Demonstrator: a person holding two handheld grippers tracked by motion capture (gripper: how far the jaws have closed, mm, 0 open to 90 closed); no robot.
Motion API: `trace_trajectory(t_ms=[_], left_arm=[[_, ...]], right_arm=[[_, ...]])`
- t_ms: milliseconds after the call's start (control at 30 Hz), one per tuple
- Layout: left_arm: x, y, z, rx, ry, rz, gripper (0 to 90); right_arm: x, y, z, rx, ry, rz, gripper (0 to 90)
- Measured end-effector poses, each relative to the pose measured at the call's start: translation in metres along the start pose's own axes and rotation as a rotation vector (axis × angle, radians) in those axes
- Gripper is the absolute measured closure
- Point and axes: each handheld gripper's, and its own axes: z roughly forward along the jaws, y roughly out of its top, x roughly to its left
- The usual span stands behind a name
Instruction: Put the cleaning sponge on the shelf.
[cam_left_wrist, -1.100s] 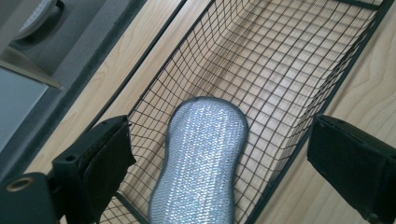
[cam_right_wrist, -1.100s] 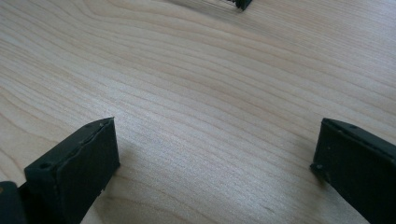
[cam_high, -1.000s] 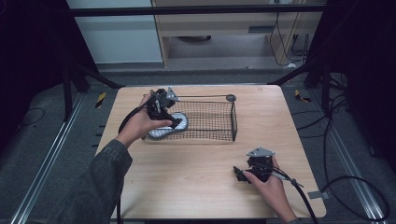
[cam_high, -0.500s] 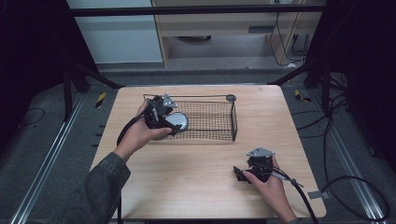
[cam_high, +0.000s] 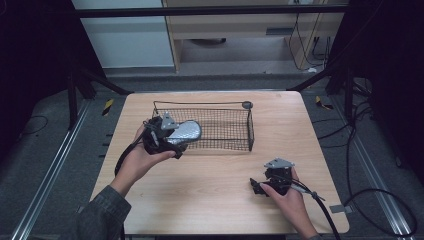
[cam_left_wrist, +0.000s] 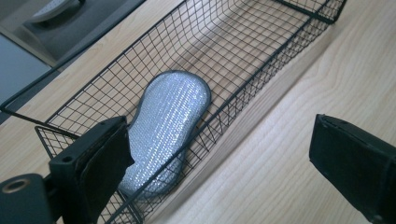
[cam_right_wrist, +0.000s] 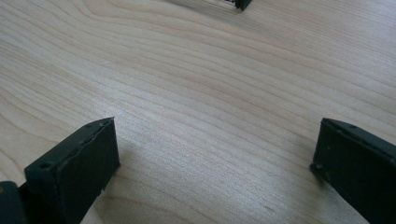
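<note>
My left tool – jaws spread, gripping nothing – hangs beside the silver pad in the wire basket; my right tool rests spread on the table.

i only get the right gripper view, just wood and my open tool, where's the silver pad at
observer: The silver mesh pad lies inside the wire basket, at its left end in the high view.
operator: is the left tool gripping it
observer: No. The left tool is open, its jaws wide apart and neither pressing the pad.
operator: anything else in that basket
observer: Nothing else that I can see; the pad leans on the near wire wall.
</note>
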Motion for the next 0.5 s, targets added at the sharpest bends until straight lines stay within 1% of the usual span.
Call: trace_trajectory(t_ms=[33, 67, 100, 133, 200, 233, 300, 333, 367, 400, 433, 467, 500], left_arm=[[-0.003, -0.007, -0.002, -0.004, 0.008, -0.001, 5.3], [-0.003, -0.007, -0.002, -0.004, 0.008, -0.001, 5.2], [-0.006, -0.012, -0.004, 0.002, 0.014, -0.001, 5.0], [-0.006, -0.012, -0.004, 0.002, 0.014, -0.001, 5.0], [-0.009, -0.02, -0.008, -0.007, 0.012, -0.012, 4.9], [-0.009, -0.02, -0.008, -0.007, 0.012, -0.012, 5.0], [-0.011, -0.027, -0.01, -0.011, 0.027, -0.023, 5.1], [-0.011, -0.027, -0.01, -0.011, 0.027, -0.023, 5.0], [-0.011, -0.03, -0.011, -0.008, 0.032, -0.027, 5.0], [-0.011, -0.034, -0.013, -0.012, 0.033, -0.039, 4.9], [-0.011, -0.034, -0.013, -0.012, 0.033, -0.039, 4.9], [-0.011, -0.037, -0.014, -0.017, 0.038, -0.047, 4.9], [-0.011, -0.039, -0.015, -0.019, 0.052, -0.04, 5.0]], right_arm=[[0.0, 0.0, 0.0, 0.0, 0.0, 0.0, 0.5], [0.0, 0.0, 0.0, 0.0, 0.0, 0.0, 0.5], [0.0, 0.0, 0.0, 0.0, 0.0, 0.0, 0.5], [0.0, 0.0, 0.0, 0.0, 0.0, 0.0, 0.5], [0.0, 0.0, 0.0, 0.0, 0.0, 0.0, 0.5], [0.0, 0.0, 0.0, 0.0, 0.0, 0.0, 0.5], [0.0, 0.0, 0.0, 0.0, -0.001, 0.001, 0.5], [0.0, 0.0, 0.0, 0.0, -0.001, 0.001, 0.5], [0.0, 0.0, 0.0, 0.0, -0.001, 0.0, 0.5], [0.0, 0.0, 0.0, 0.0, -0.001, 0.0, 0.5], [0.0, 0.0, 0.0, 0.0, 0.0, 0.0, 0.5], [0.0, 0.0, 0.0, 0.0, 0.0, 0.0, 0.5], [0.0, 0.0, 0.0, 0.0, 0.0, 0.0, 0.5]])
